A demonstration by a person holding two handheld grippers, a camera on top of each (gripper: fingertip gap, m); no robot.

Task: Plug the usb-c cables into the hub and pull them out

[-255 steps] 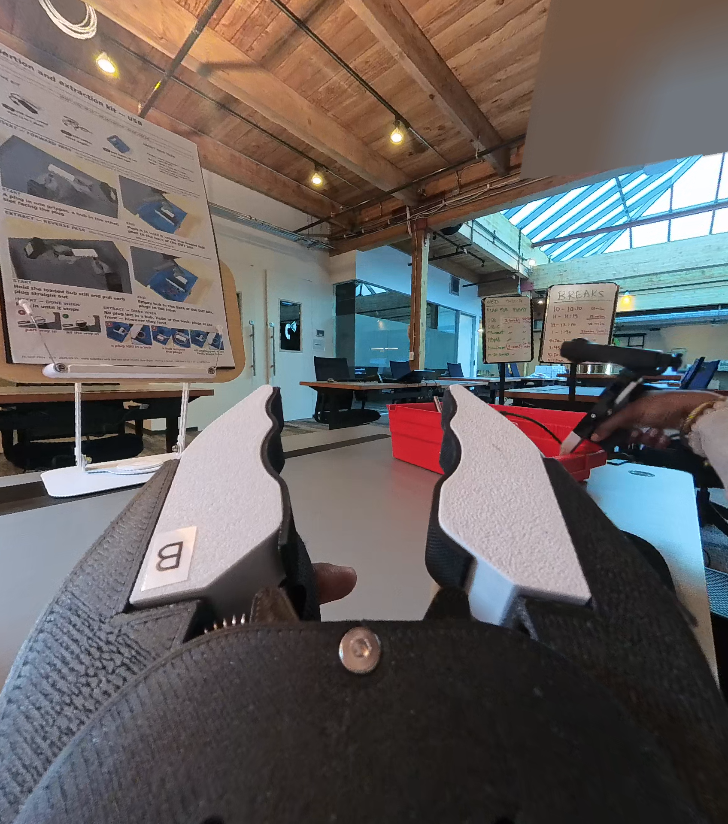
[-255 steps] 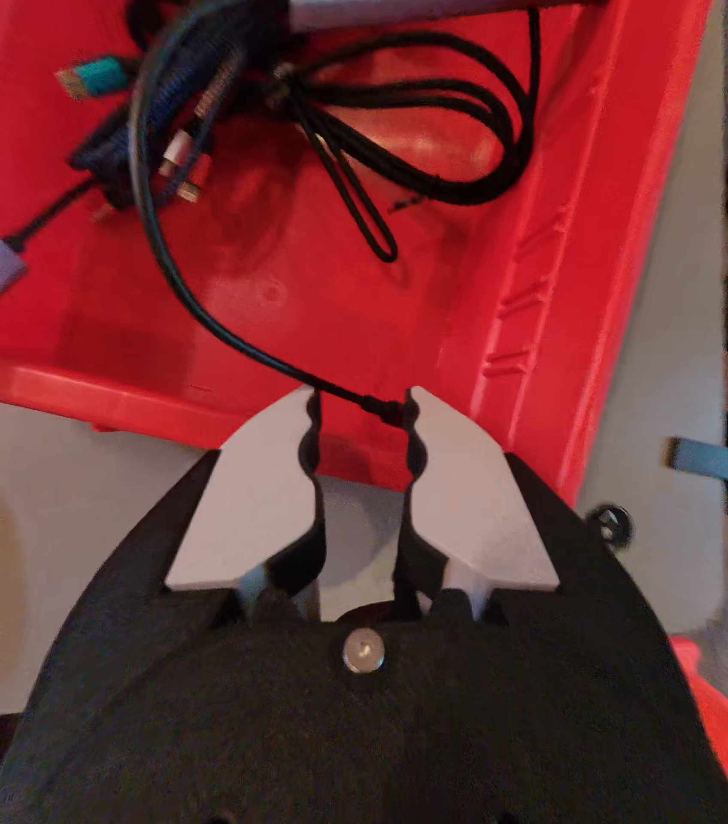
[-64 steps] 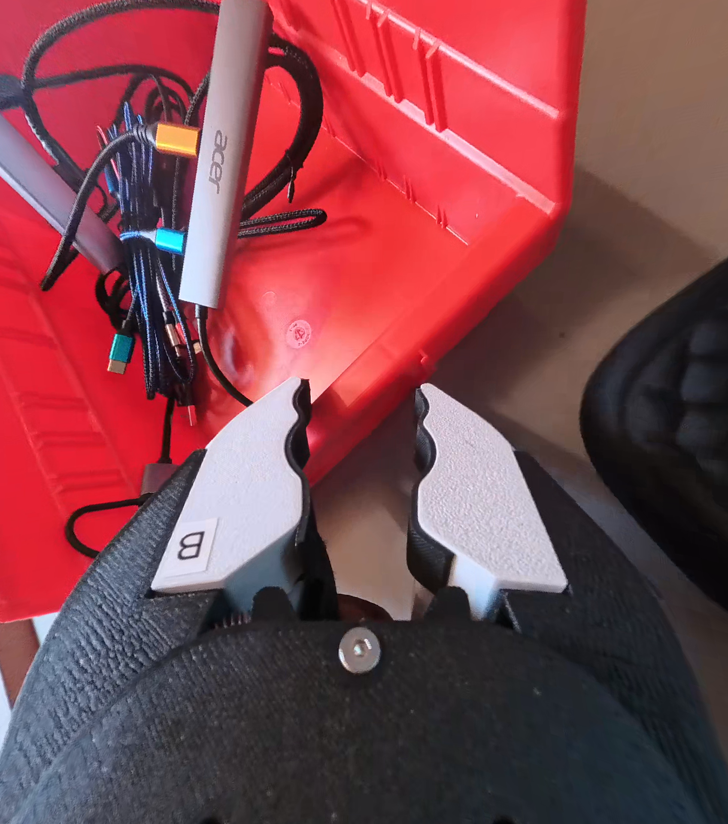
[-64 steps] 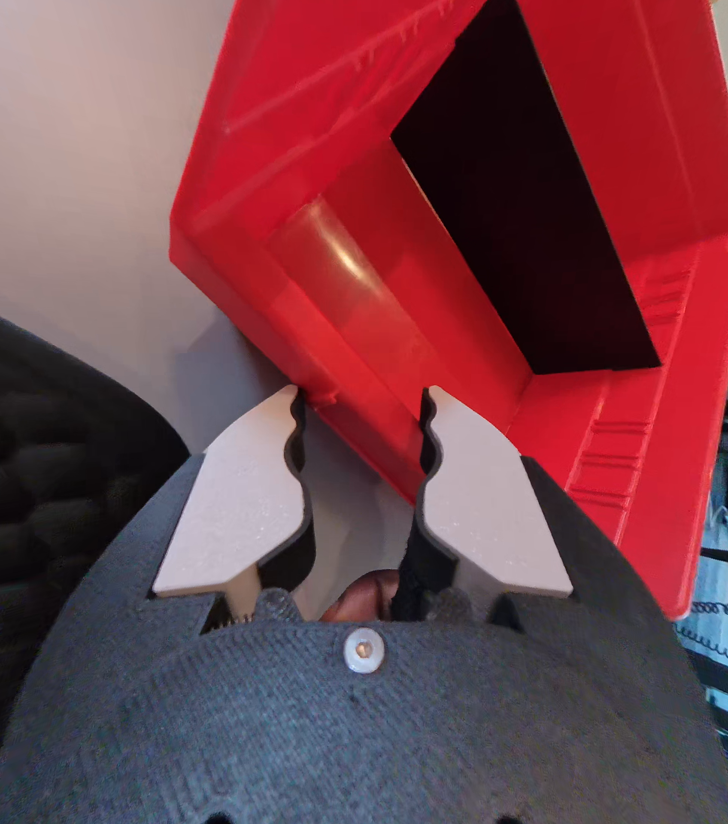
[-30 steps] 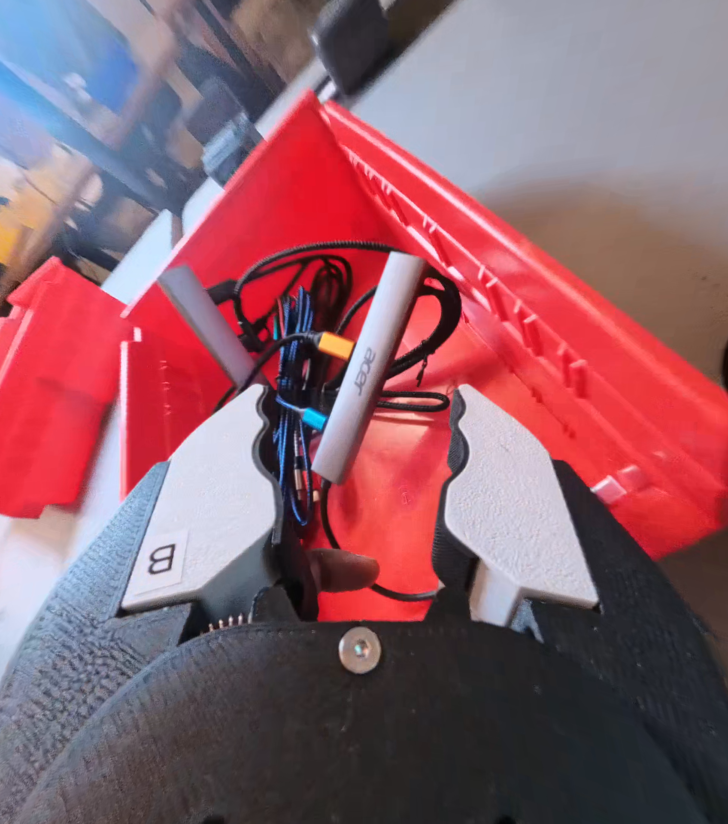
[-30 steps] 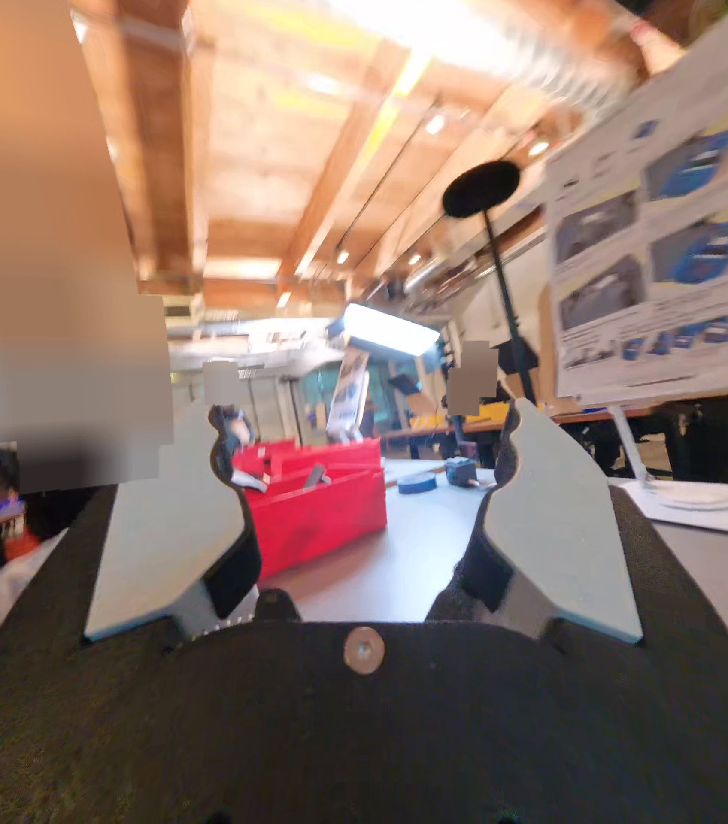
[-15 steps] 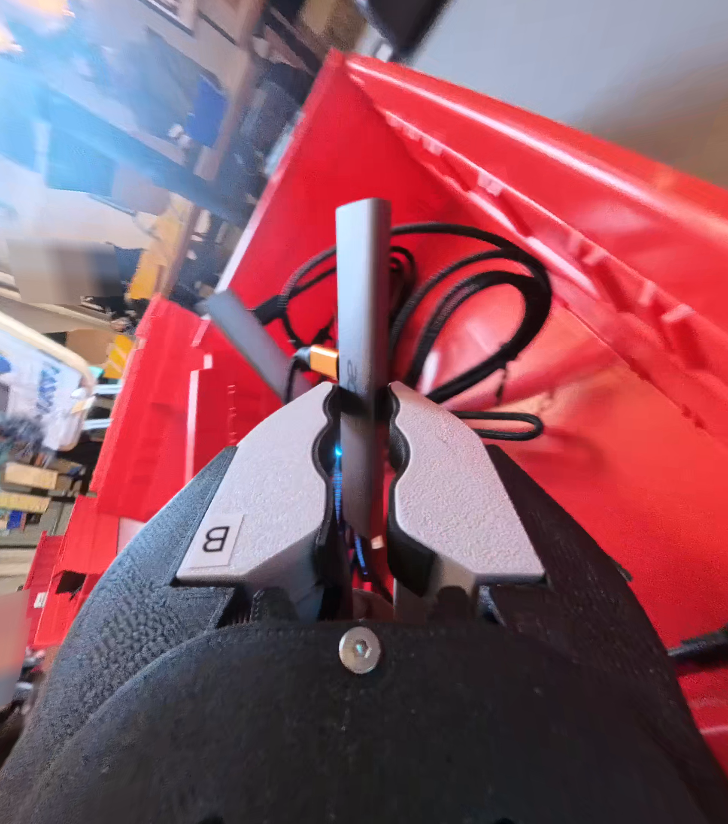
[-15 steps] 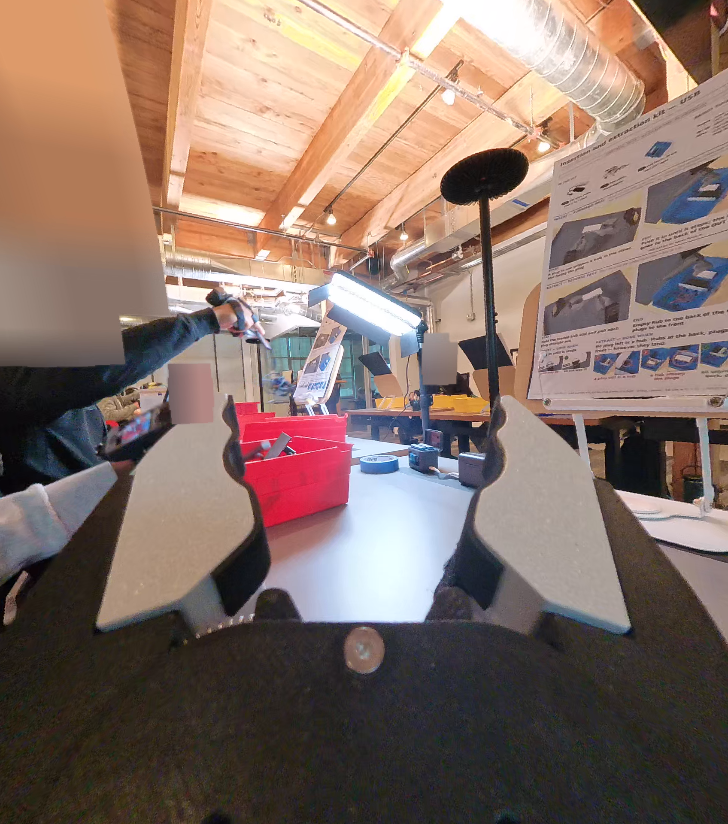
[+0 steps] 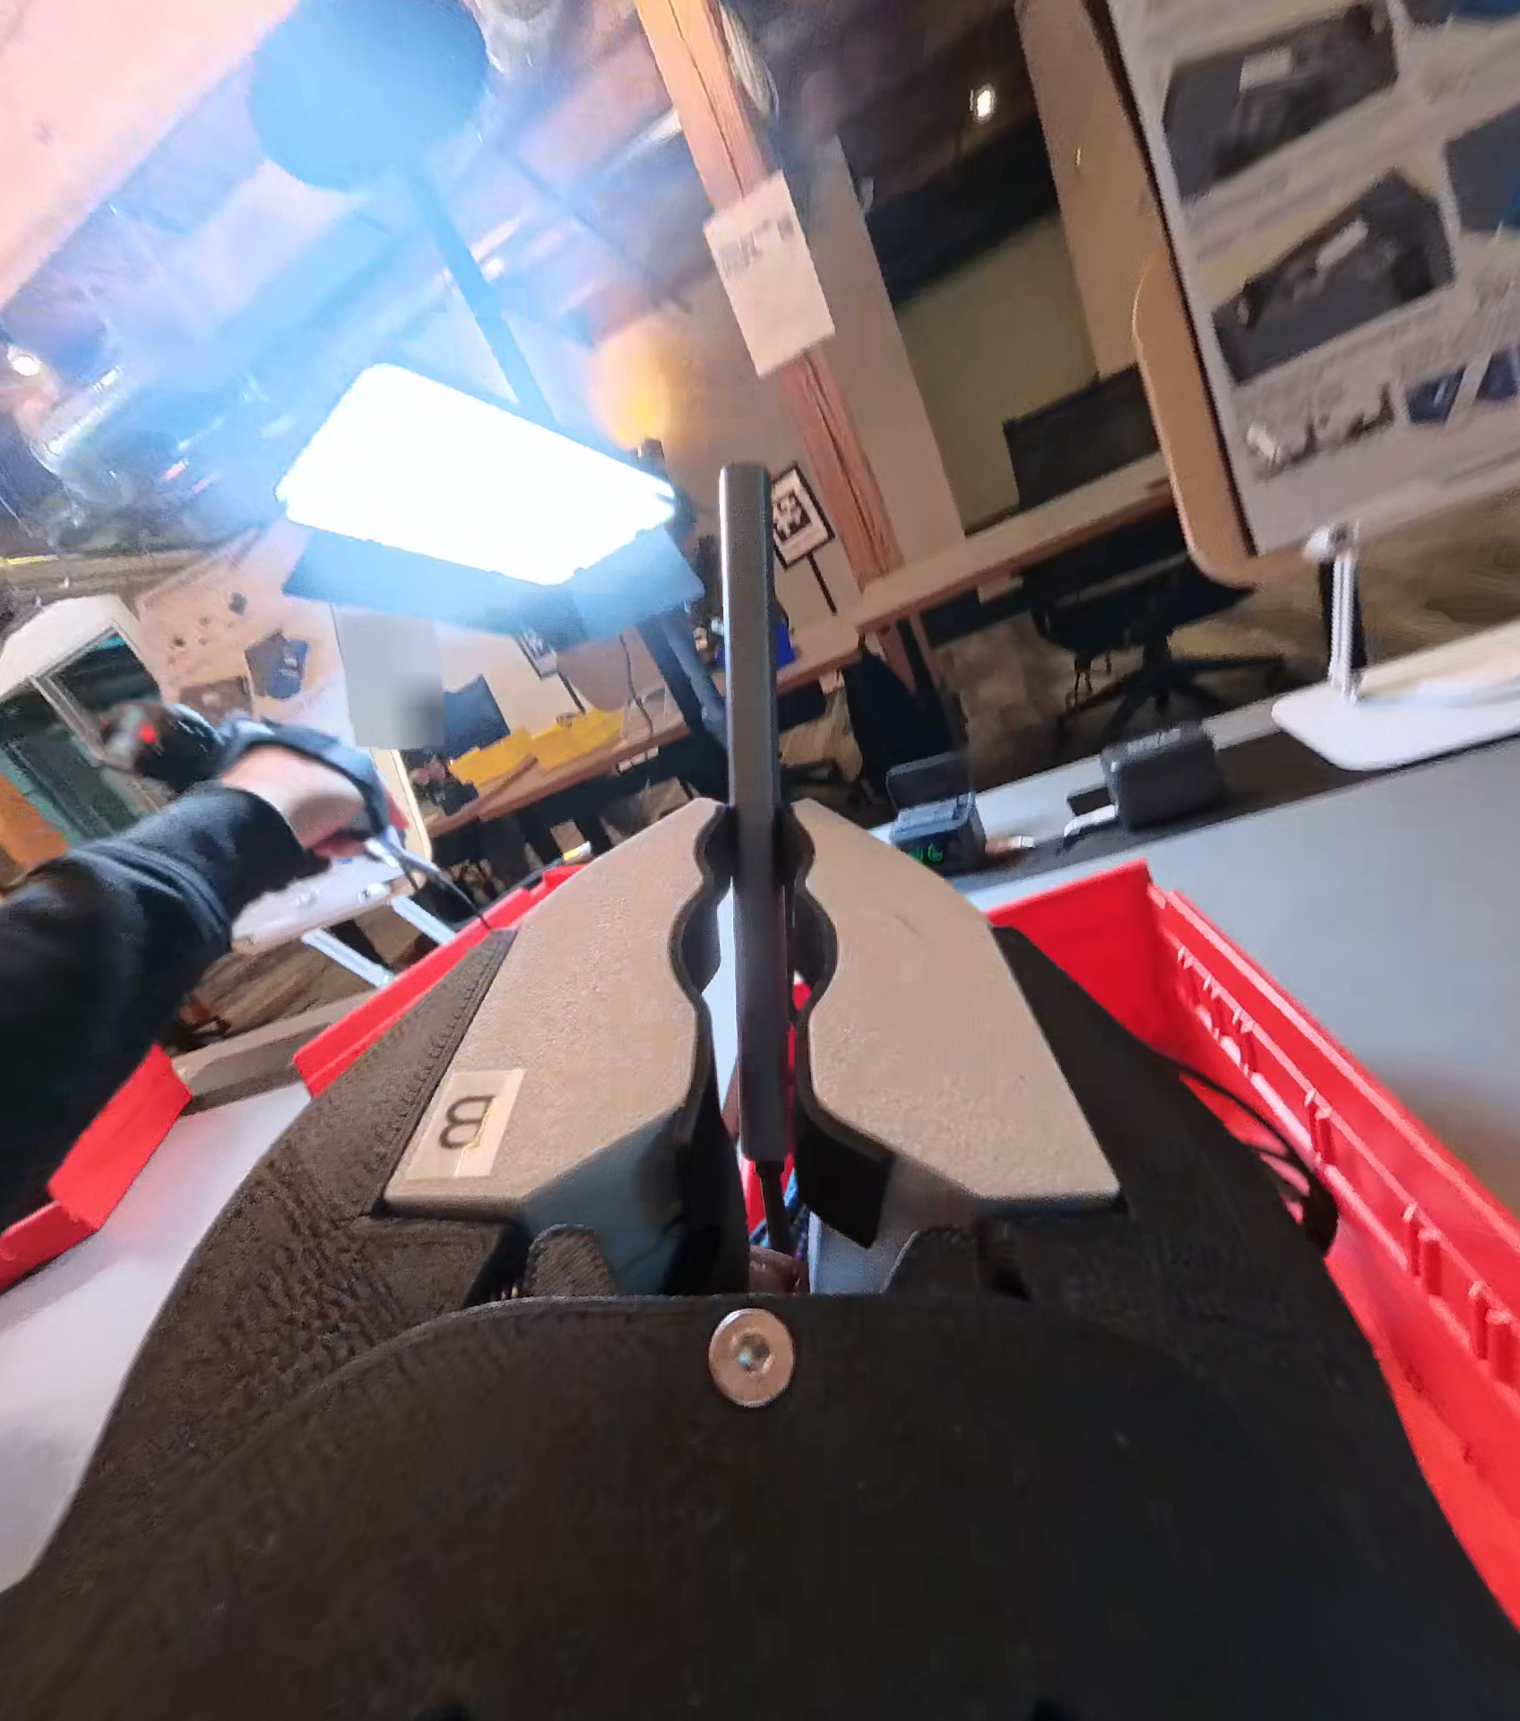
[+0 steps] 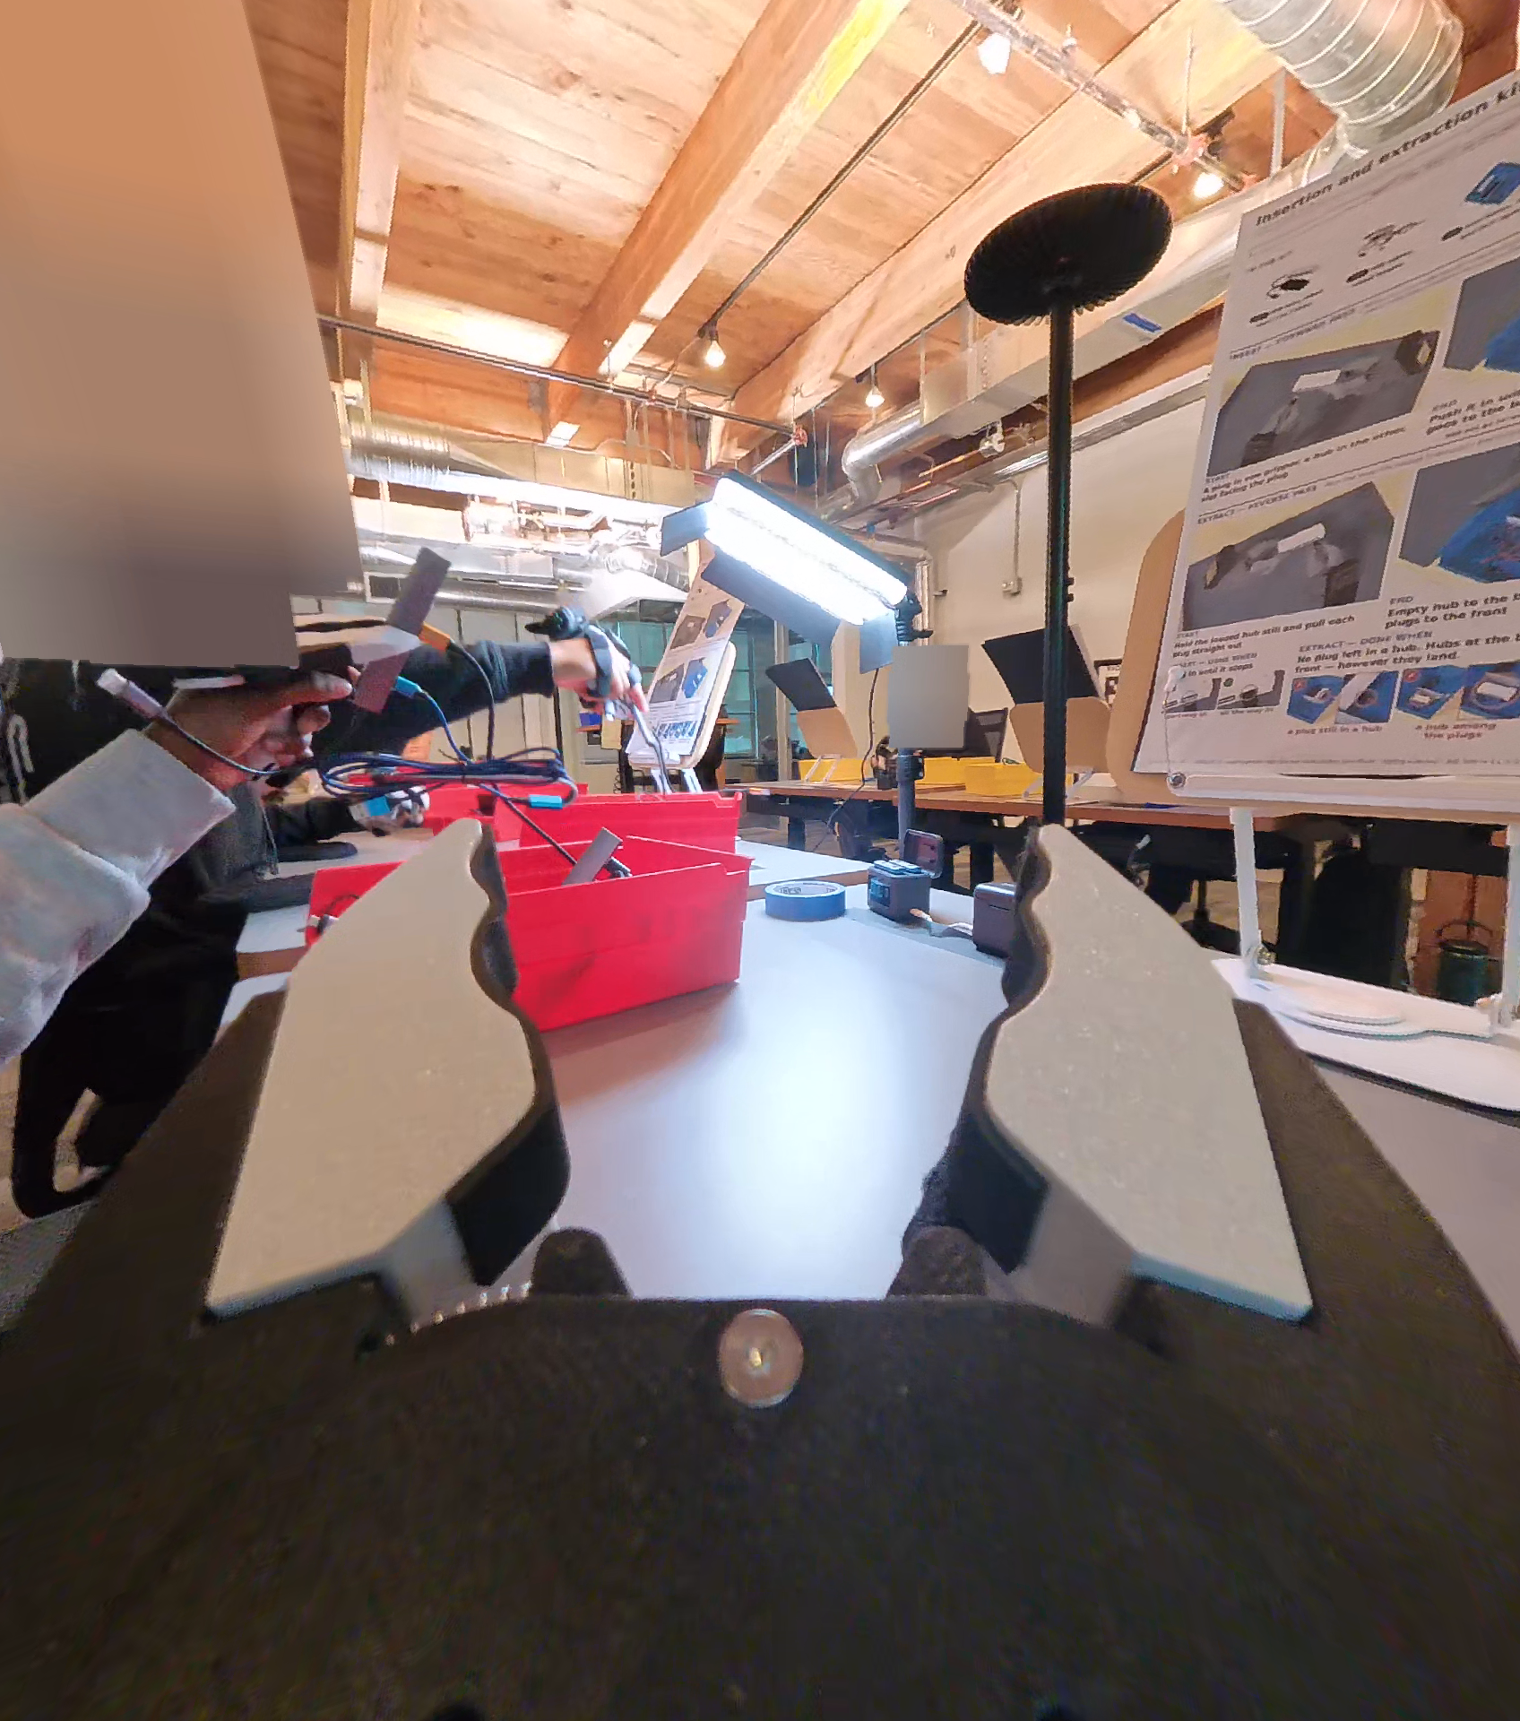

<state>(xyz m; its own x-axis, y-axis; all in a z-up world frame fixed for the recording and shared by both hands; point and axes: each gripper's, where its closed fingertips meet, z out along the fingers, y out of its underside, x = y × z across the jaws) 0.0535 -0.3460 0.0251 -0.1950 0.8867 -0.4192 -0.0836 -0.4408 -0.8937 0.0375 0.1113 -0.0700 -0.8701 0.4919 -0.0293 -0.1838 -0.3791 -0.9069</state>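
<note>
**A:** Lifted since half a second ago. Your left gripper [image 9: 752,838] had the grey hub [image 9: 749,708] down among the cables in the red bin [image 9: 1352,1145]; now the hub is up above the rim, pointing out at the room. The jaws are clamped on the hub's lower half, and its thin edge faces the camera.

**B:** Right side?

**A:** Your right gripper [image 10: 756,931] sits low over the grey table [image 10: 784,1099], jaws wide apart, holding nothing. In the right wrist view you can see the hub up by your left hand [image 10: 272,712], with blue and black usb-c cables [image 10: 458,773] hanging in a tangle from it down toward the bin.

**B:** So how to do it well?

**A:** You're carrying the hub clear of the bin, I'd say. Keep the squeeze firm, since the cable bundle will likely tug on it. Raise it slowly until the cables leave the bin. Then turn it so the port edge faces your right gripper. I can't tell from here which ports are filled.

**B:** Risk?

**A:** Probably a cable catching on the bin wall and twisting the hub in the jaws.
</note>
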